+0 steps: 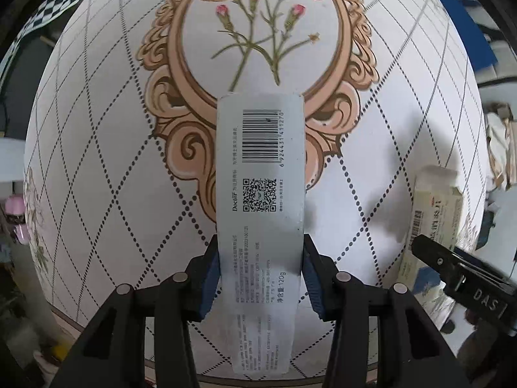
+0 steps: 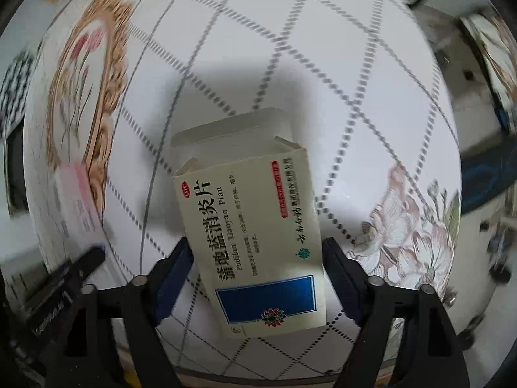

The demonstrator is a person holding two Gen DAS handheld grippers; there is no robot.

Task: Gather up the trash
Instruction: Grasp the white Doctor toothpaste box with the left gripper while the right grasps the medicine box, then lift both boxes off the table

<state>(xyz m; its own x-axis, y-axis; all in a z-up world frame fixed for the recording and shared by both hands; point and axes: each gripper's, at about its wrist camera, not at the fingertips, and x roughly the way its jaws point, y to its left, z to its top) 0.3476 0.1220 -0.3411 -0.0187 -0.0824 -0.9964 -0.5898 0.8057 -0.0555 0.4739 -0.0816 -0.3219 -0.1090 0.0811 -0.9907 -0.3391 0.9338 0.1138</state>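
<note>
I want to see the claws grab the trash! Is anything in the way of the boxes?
Nothing visible blocks them. The left claw already has its pads against the sides of the long toothpaste box. The right claw straddles the opened medicine box, a small gap showing beside one pad.

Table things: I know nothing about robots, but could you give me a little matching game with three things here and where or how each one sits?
Things:
1. long grey box
2. medicine box
3. tablecloth

Descriptions:
A. between the fingers of the right gripper, far-end flap open, blue rectangle on top
B. spread under everything, printed with a diamond grid and flowers
C. between the fingers of the left gripper, barcode facing up

Pairs: 1-C, 2-A, 3-B
</note>
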